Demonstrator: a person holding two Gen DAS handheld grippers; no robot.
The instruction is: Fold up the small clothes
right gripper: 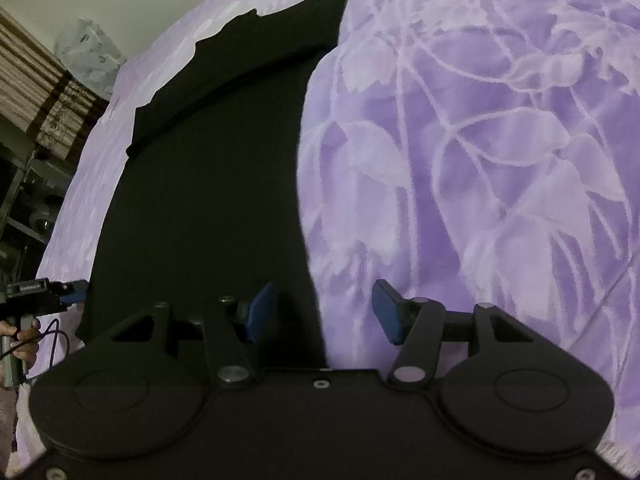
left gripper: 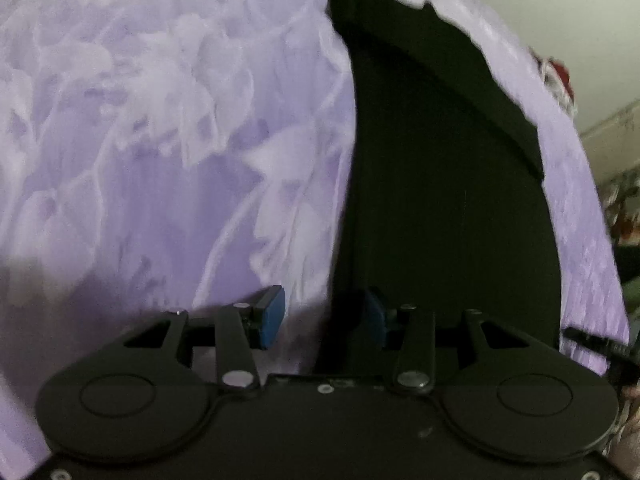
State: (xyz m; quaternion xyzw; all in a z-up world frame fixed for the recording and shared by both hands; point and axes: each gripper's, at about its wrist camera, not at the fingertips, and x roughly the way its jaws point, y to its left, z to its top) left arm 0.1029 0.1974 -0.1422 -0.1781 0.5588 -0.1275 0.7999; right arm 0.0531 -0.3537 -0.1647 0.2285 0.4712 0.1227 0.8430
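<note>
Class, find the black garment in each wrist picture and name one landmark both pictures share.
Left wrist: the black garment fills the centre-right, running from the top down to the left gripper.
Right wrist: it fills the centre-left, its near edge by the right gripper.
Shared landmark: the purple leaf-patterned bedsheet under it.

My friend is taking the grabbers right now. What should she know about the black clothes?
Left gripper: open, holding nothing, straddling the near left edge of the black garment.
Right gripper: open, holding nothing, straddling the garment's near right edge.
The garment lies flat as a long narrow strip on the purple bedsheet, running away from both grippers, with a fold line across its far end.
Done: it looks already folded narrow lengthwise.
Left: probably pinch both near corners and fold the near end up toward the far end. Neither corner is gripped yet.
</note>
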